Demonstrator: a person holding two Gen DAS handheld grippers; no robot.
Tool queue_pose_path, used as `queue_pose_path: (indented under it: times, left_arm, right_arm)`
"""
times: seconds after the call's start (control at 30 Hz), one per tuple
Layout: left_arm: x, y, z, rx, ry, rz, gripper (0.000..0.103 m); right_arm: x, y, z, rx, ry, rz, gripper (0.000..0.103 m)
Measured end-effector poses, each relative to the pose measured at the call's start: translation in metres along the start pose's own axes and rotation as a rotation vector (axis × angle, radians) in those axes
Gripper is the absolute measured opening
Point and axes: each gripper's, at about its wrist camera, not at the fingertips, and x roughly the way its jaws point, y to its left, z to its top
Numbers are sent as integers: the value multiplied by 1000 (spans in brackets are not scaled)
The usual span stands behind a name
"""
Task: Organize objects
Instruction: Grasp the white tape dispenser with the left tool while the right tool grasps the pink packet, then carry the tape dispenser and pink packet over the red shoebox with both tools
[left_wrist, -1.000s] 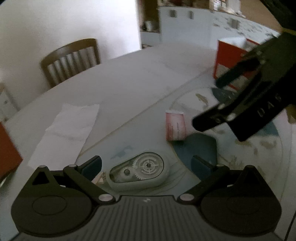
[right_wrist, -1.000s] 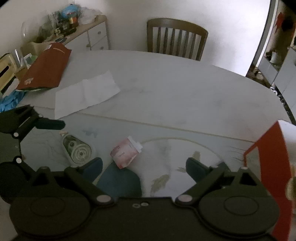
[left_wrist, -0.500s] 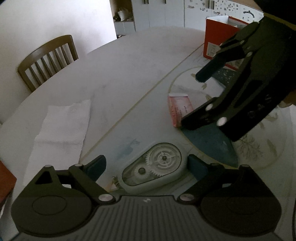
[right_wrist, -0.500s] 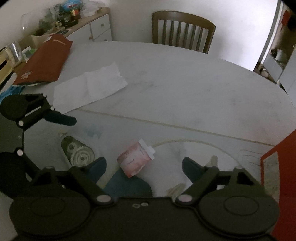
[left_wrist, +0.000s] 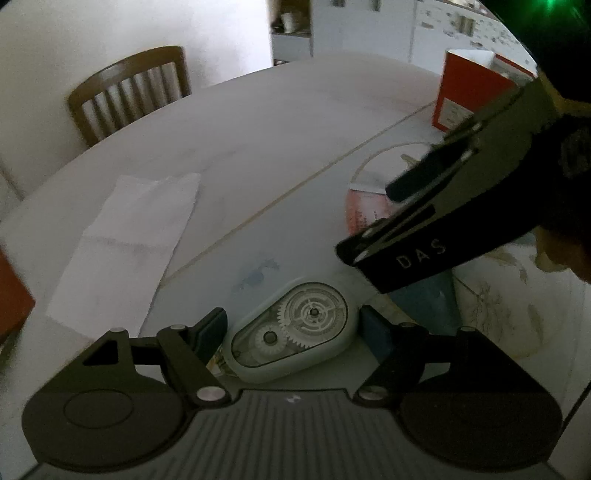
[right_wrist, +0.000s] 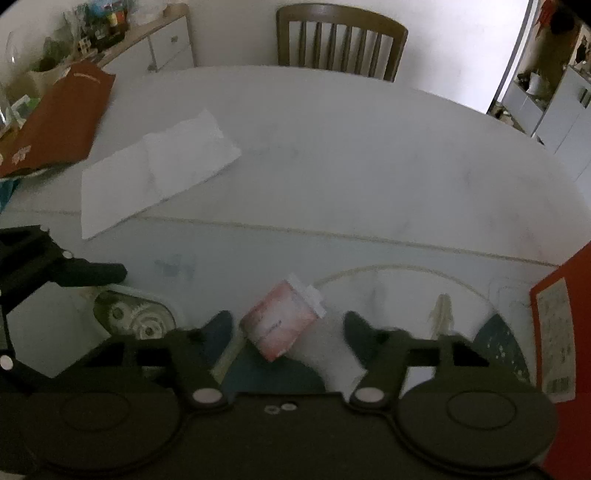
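Observation:
A pale correction-tape dispenser (left_wrist: 291, 332) with clear gears lies on the table mat between the open fingers of my left gripper (left_wrist: 295, 328); it also shows in the right wrist view (right_wrist: 136, 317). A small pink packet (right_wrist: 280, 321) lies between the open fingers of my right gripper (right_wrist: 288, 325). In the left wrist view the packet (left_wrist: 364, 212) is partly hidden behind the right gripper (left_wrist: 436, 206). Whether either gripper's fingers touch its object I cannot tell.
A white folded paper (left_wrist: 122, 240) lies on the round white table (left_wrist: 258, 129). A red open box (left_wrist: 469, 92) stands at the right. A red bag (right_wrist: 59, 118) lies at the table's left. A wooden chair (right_wrist: 340, 40) stands behind the table.
My right gripper has moved down and forward, so the pink packet now lies between its fingers. My left gripper has closed in a little around the tape dispenser.

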Motion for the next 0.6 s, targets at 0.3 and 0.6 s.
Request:
queue_pose_path:
  times: [0.3, 0.6]
  left_arm:
    - [-11, -7, -13, -96, 9, 50, 77]
    - [-21, -28, -23, -160, 19, 44, 77]
  right_arm:
    - [-11, -10, -12, 18, -18, 4, 27]
    - [-38, -27, -42, 41, -22, 19, 27]
